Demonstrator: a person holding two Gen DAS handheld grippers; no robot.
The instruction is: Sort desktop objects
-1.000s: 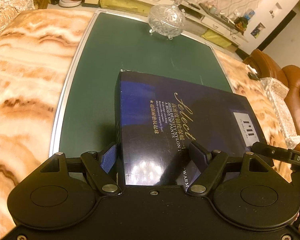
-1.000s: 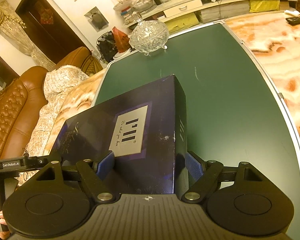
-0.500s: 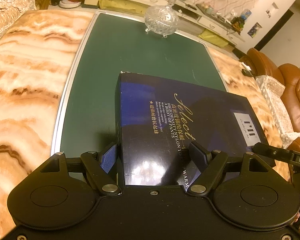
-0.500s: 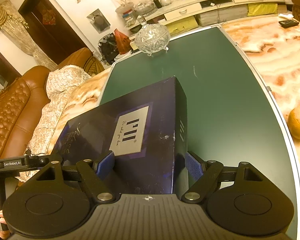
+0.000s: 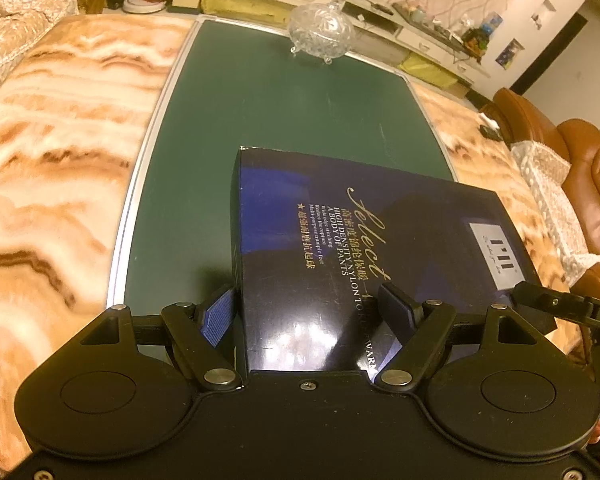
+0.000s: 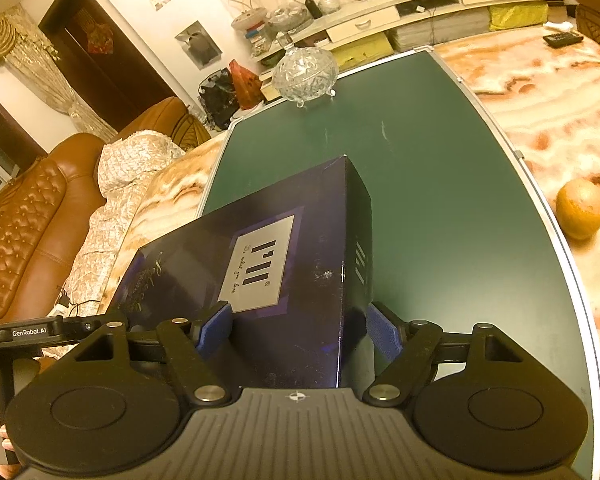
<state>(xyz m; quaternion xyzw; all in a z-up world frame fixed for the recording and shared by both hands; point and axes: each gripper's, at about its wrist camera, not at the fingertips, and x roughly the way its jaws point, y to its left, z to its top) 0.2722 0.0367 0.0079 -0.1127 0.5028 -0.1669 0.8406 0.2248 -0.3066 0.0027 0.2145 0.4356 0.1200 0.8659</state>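
Observation:
A dark blue flat box (image 5: 340,220) with gold lettering and a silver label hangs over the green table panel (image 5: 280,112), carried by both grippers. My left gripper (image 5: 306,304) is shut on its near left corner, one blue pad against the end face and the other finger on the top. My right gripper (image 6: 298,322) grips the near right corner of the same box (image 6: 300,216). Its jaws are closing, with one pad on the labelled top and the other at the side face.
A lidded crystal bowl (image 5: 322,32) stands at the far end of the green panel (image 6: 440,184). An orange fruit (image 6: 580,208) lies on the marble top just right of the panel. Brown leather sofas (image 6: 40,208) flank the table, and a remote (image 6: 562,38) lies far right.
Both grippers have drawn back from the crystal bowl and risen a little, with the box unmoved between their jaws. The orange fruit has come into the right wrist view.

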